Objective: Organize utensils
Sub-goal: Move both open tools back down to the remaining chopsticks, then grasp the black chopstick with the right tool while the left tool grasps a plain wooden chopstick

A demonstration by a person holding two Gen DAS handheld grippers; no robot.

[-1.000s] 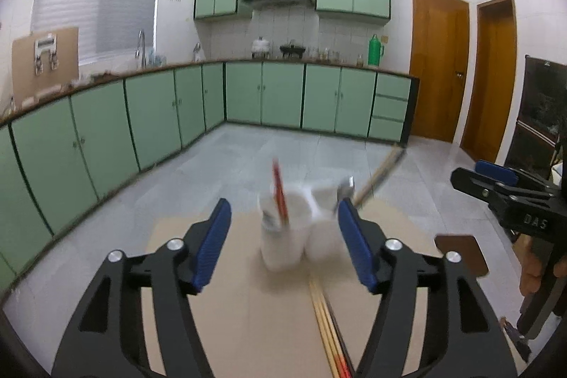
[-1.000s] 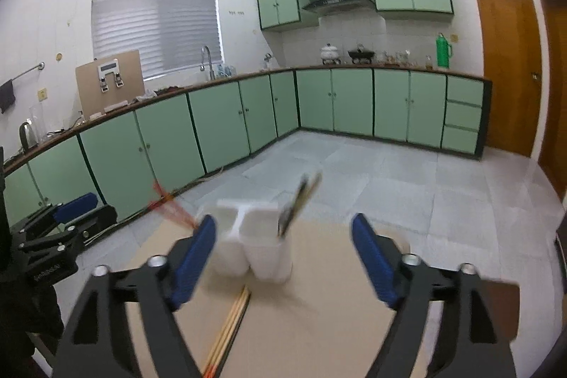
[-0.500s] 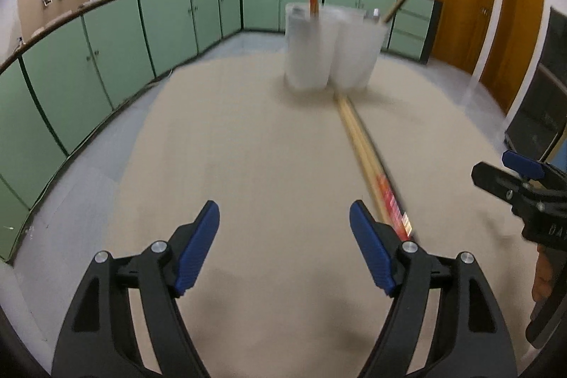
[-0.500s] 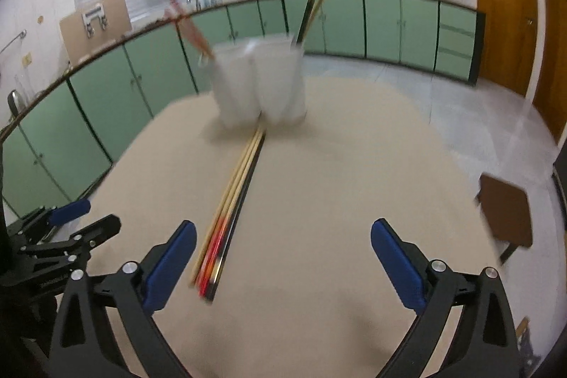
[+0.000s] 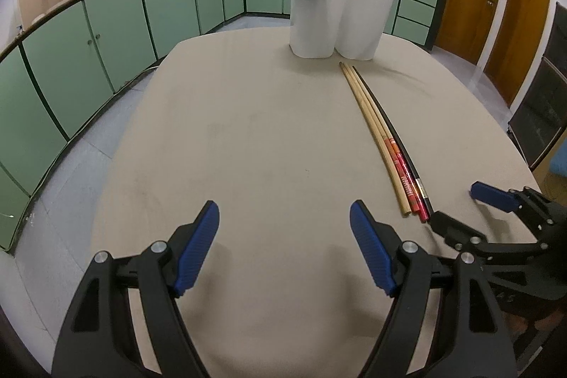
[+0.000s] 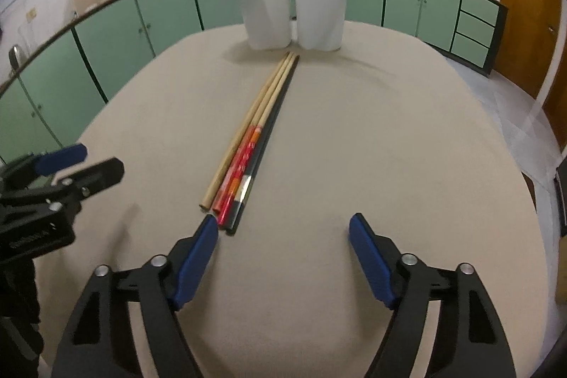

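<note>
Table with a beige top; kitchen cabinets behind

Three loose chopsticks lie side by side, touching, running from just in front of the white holder at the far edge back toward the near edge, right of the table's middle line in the left wrist view. One plain wooden, one wooden with a red printed handle end, one black with a pale band near its thick end. Thick ends point to the near edge

The holder has two compartments; red sticks stand in the left one, dark and wooden sticks in the right

Left gripper: jaws spread, nothing between them, over bare table left of the sticks

Right gripper: jaws closing, nothing between them yet; its left pad sits just beside the thick ends of the bundle, whether touching I cannot tell

Handling, as a judgement: sticks look light, stiff, thin and smooth, so likely to roll or slip in a pinch, and three packed together will be hard to take singly. Best hold seems the thick near ends, across the width, one stick at a time, starting from an outer one; the lacquered black one looks the slipperiest
</note>
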